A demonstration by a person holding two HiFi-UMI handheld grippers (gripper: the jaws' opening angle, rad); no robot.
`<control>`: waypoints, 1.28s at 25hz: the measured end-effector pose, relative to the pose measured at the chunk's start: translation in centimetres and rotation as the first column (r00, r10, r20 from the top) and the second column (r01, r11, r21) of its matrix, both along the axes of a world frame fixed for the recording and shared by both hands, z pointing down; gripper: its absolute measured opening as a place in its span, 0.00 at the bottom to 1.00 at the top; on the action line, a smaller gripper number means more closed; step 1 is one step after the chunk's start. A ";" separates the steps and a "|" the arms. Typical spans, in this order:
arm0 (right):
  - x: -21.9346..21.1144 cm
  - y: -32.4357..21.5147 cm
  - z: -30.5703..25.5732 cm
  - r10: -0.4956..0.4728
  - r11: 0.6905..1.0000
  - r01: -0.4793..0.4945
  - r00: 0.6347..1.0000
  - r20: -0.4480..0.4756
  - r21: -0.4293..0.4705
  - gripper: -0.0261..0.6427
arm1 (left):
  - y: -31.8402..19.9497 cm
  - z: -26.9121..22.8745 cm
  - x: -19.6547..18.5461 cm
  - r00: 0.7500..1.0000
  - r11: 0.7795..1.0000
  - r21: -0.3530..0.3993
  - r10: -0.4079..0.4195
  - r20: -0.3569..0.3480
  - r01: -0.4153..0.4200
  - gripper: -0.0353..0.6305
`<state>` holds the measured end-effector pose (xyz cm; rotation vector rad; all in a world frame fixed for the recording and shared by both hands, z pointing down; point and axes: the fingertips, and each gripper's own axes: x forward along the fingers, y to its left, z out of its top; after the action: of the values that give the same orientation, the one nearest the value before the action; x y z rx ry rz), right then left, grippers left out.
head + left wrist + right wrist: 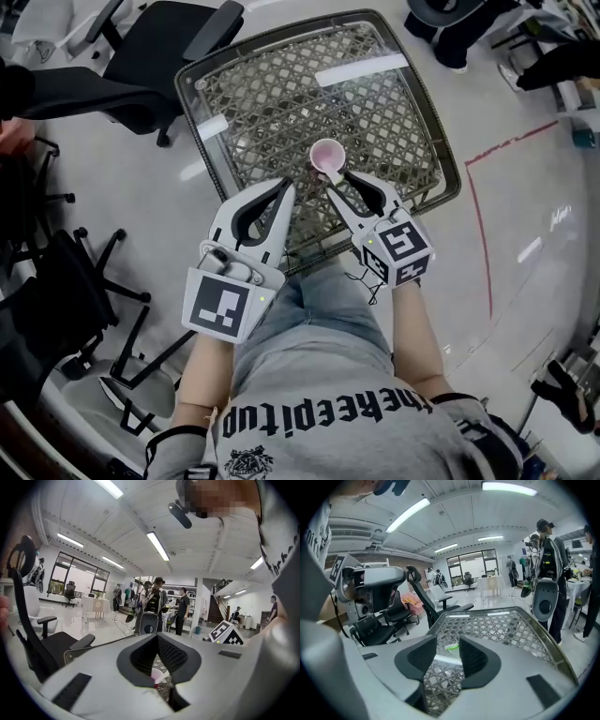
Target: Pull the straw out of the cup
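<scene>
Head view, seen steeply from above. The glass-topped counter [281, 103] with a woven lattice under the glass fills the upper centre of the frame. The person's grey-shirted torso [328, 403] fills the lower centre, and a black office chair [159, 47] stands at upper left.

The left gripper [284, 185] lies over the counter's near edge, left of centre. Its jaw tips meet and hold nothing, and in the left gripper view the lattice shows through the hollow between its pads [176, 656].

The right gripper [339, 183] lies just right of it, with its marker cube [398, 248] toward the person. Its jaws stand wide apart and grip nothing, and their tips are just below the cup.

The pink cup [327, 157] stands upright on the glass near the counter's centre. It also shows low in the left gripper view [156, 677].

In the right gripper view a short pale-green piece [451, 646], apparently the straw, lies flat on the glass. It is seen in the gap between the open jaws, and neither pad touches it.
</scene>
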<state>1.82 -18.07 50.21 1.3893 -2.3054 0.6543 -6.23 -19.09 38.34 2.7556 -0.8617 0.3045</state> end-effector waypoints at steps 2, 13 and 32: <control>-0.1 -0.3 0.5 -0.005 1.000 0.005 1.000 -0.003 -0.011 0.31 | -0.3 0.2 0.0 1.000 1.000 -0.009 -0.003 0.005 0.003 0.08; -0.1 -1.3 3.0 -0.022 0.998 0.022 1.000 0.004 -0.056 0.31 | -1.2 1.1 0.6 1.000 1.000 -0.027 -0.012 0.023 0.012 0.08; 0.3 -2.9 4.1 -0.007 1.000 0.006 0.999 -0.044 -0.025 0.15 | -1.7 2.1 0.4 0.998 0.998 -0.045 -0.037 0.050 0.039 0.08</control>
<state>2.11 -20.93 54.28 1.3704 -2.2593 0.6426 -5.85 -20.80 40.41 2.6966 -0.9061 0.3821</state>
